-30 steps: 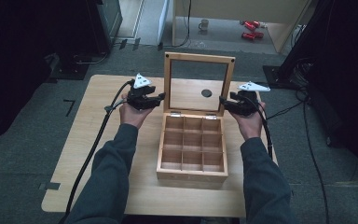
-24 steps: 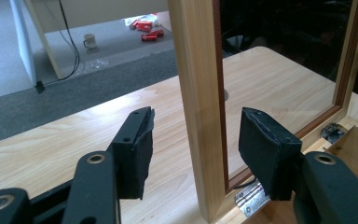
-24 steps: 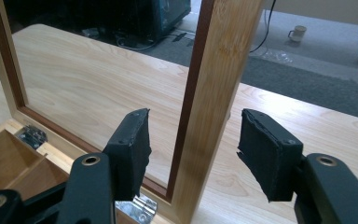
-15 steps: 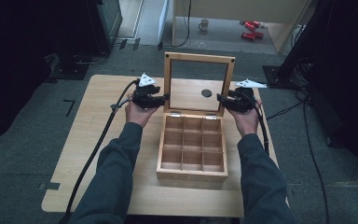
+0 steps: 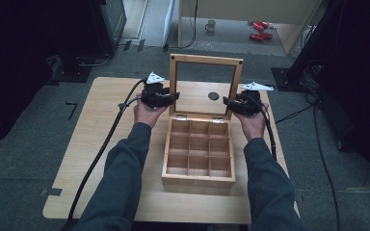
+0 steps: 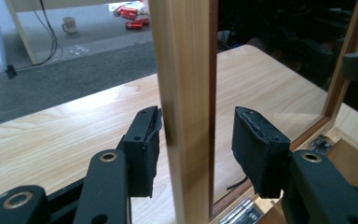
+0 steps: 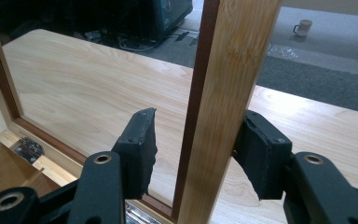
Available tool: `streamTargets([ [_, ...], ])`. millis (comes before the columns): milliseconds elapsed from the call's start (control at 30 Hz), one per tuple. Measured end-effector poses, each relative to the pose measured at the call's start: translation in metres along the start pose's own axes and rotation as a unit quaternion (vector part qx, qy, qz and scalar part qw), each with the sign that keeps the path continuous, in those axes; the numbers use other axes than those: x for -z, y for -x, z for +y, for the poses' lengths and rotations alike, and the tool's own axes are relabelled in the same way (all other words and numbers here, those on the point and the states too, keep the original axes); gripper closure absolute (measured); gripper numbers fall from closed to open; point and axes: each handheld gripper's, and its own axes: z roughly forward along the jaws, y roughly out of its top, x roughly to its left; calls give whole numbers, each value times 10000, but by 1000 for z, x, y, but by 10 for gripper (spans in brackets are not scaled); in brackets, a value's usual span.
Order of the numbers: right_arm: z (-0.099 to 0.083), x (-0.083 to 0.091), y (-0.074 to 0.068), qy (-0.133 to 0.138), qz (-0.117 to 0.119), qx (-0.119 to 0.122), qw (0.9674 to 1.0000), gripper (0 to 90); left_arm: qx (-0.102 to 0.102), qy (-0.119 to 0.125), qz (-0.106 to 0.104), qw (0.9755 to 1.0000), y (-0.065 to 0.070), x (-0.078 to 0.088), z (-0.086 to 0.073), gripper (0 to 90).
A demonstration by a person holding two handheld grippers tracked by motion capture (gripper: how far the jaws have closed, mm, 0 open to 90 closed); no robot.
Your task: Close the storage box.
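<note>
Standing near the middle of the surface (image 5: 101,125) is one wooden box (image 5: 198,166) with its one lid (image 5: 205,60) raised upright at the far side. The box holds nine compartments in three rows of three, and two hinges join the lid to its far wall. The lid is a wooden frame around a clear pane, and one dark round spot shows through the pane.

Two grippers are in use. The left gripper (image 5: 172,97) straddles the left post of the lid (image 6: 182,93); its jaws have just been closing, yet gaps remain on both sides of the post, so they are released. The right gripper (image 5: 227,102) straddles the right post (image 7: 223,93); its jaws have just been closing, with one pad touching the post and the other clear of it, so nothing is clenched.

On the floor beyond the surface stand one mug (image 5: 211,25) and two red items (image 5: 257,30).
</note>
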Motion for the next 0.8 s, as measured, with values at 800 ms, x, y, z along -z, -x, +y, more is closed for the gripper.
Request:
streamTargets([
  [800,5,3,-4,126,-4,-24,9999,482,30,-136,165,9998,10,1,2,557],
])
